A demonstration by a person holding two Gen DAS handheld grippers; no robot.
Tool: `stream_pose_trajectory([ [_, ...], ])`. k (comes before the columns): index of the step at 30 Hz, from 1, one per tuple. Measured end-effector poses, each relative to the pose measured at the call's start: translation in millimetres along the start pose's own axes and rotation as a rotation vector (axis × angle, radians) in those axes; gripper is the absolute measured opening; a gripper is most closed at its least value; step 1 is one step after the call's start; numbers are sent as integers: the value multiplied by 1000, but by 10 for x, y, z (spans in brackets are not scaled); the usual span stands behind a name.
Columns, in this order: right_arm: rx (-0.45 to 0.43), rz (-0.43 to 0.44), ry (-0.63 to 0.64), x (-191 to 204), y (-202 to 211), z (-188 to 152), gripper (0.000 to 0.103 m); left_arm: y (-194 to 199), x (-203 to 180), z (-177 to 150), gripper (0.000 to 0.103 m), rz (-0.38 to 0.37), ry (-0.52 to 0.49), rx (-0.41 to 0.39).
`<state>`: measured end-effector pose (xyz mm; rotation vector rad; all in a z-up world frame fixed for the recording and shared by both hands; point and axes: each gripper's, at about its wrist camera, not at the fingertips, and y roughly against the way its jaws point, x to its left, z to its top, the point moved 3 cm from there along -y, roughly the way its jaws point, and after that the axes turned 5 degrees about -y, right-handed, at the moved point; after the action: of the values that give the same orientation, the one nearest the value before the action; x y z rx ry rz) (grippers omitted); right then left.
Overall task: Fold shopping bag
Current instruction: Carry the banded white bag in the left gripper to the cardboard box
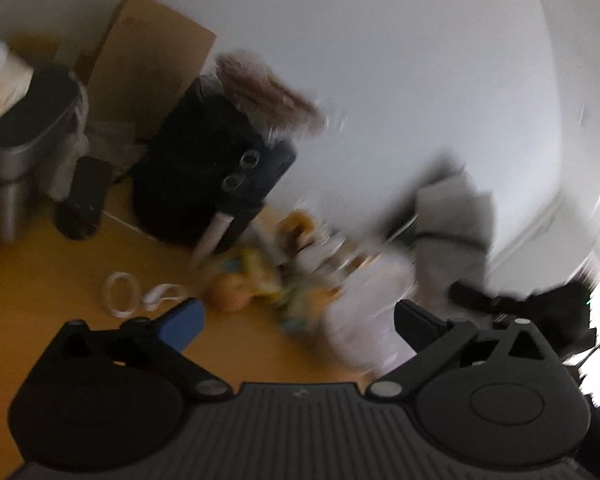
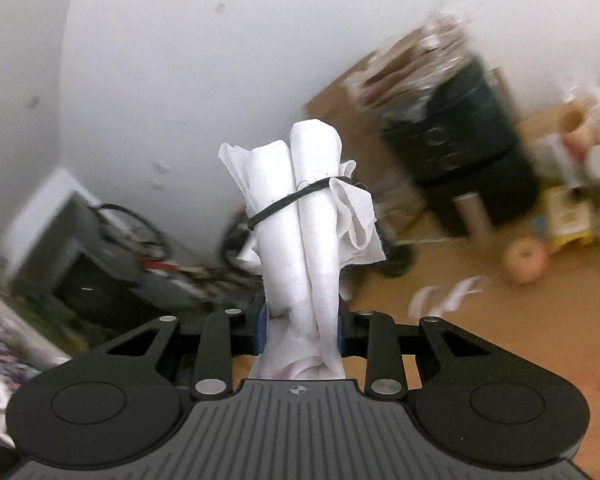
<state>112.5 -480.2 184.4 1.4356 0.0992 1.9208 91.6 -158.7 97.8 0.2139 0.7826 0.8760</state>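
Right gripper [image 2: 300, 330] clamped on rolled, banded shopping bag [image 2: 300, 216]; left gripper [image 1: 296, 320] wide open, empty. Risked slipping, unrolling.

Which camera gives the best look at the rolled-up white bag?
The right wrist view: the white bag stands sharp and centred, clamped in the right gripper, black band around it. The left wrist view shows it only as a blurred shape.

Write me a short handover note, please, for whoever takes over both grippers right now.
Right gripper: shut on the shopping bag, a white rolled bundle standing upright between its fingers.
Left gripper: open, holding nothing, above the yellow table.
Done: bag is rolled up with a black elastic band around its upper part.
Left: probably just set the bundle down; loose corners stick out and may need tucking.
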Motion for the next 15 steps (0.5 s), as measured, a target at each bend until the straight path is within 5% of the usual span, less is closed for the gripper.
stream_pose_trajectory([
  [5,-92,-219,114,-192,331,-170,29,-432,-578,-24,102,95,-222,83],
  [12,-162,-419,41,-893,946,-403,29,-968,-1405,-339,102,68,-360,149],
  [15,-178,-497,-12,-1286,1253,-498,29,-1467,-1922,-614,103,40,-415,278],
])
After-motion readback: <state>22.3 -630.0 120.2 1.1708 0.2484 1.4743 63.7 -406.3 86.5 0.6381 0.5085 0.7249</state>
